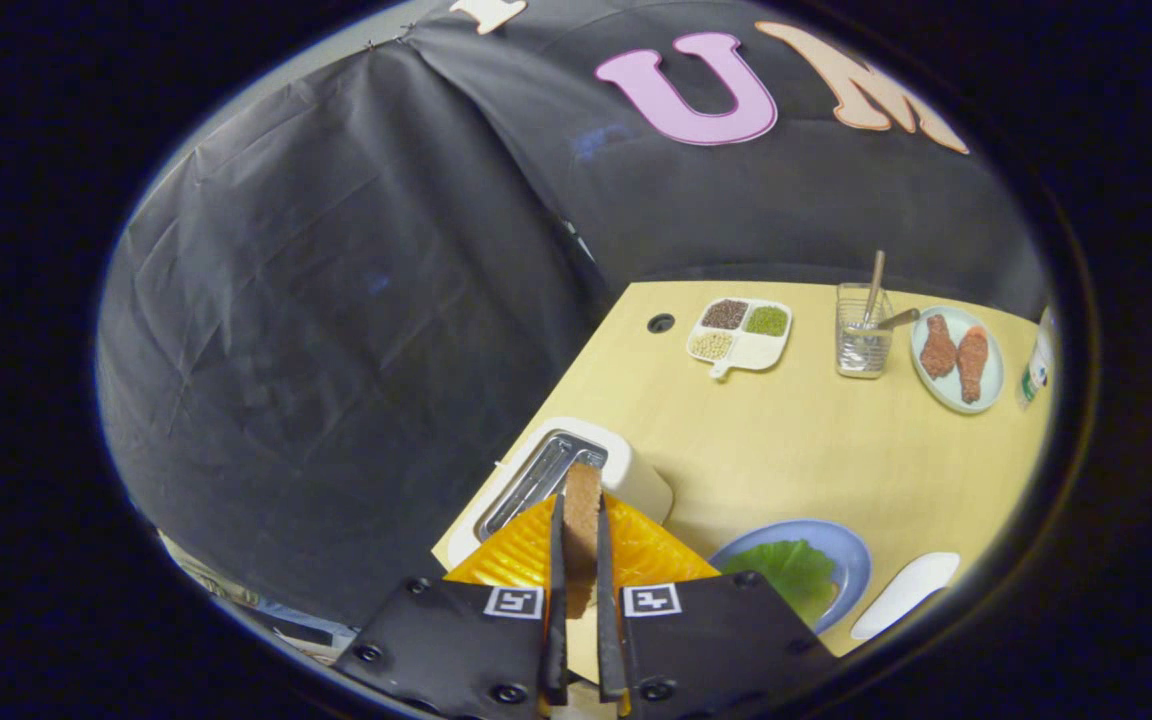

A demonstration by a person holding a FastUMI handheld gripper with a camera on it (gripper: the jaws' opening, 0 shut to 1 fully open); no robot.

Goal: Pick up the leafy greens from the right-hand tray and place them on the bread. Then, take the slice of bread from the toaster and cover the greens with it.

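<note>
My gripper (581,515) is shut on a brown slice of bread (583,520), held edge-on between both fingers and lifted above the white toaster (626,470). The toaster's metal slots (536,482) lie just ahead of the fingertips, to the left of the slice. To the right of the fingers sits a blue plate (851,560) with the leafy greens (791,572) on it; whatever lies under the greens is hidden. Beside that plate is a white tray (906,593).
The wooden table (796,440) carries a white divided dish (741,335) of grains, a clear holder with utensils (863,345), and a pale plate with two pieces of fried chicken (956,358) at the far side. A bottle (1036,370) stands at the far right. The black cloth wall rises to the left.
</note>
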